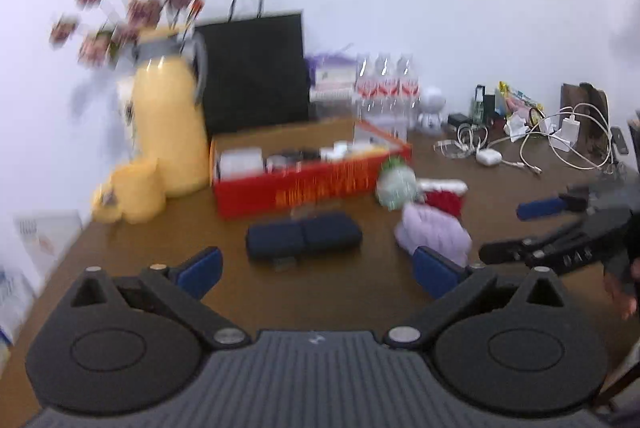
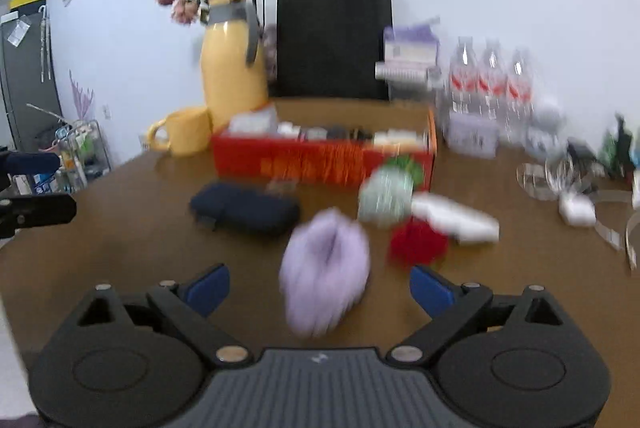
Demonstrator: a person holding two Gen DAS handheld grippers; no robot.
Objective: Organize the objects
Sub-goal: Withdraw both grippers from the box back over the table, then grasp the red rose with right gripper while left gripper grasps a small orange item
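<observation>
A dark navy case (image 1: 304,235) lies on the brown table (image 1: 340,288), ahead of my open, empty left gripper (image 1: 320,270). A fluffy lilac item (image 2: 326,274) lies between the fingers of my open right gripper (image 2: 320,288), not gripped. Behind it lie a red fluffy item (image 2: 418,242), a green-white one (image 2: 386,194) and a white item (image 2: 456,216). The lilac item (image 1: 434,232), the red item (image 1: 444,200) and the green-white one (image 1: 396,186) also show in the left wrist view. A red open box (image 1: 308,184) holding small items stands behind. The right gripper (image 1: 532,232) shows at the right of the left wrist view.
A yellow jug with dried flowers (image 1: 168,124), a yellow mug (image 1: 132,194), a black paper bag (image 1: 254,70) and water bottles (image 1: 386,88) stand along the wall. Chargers and white cables (image 1: 532,144) lie at the far right. The table edge runs along the left (image 1: 52,280).
</observation>
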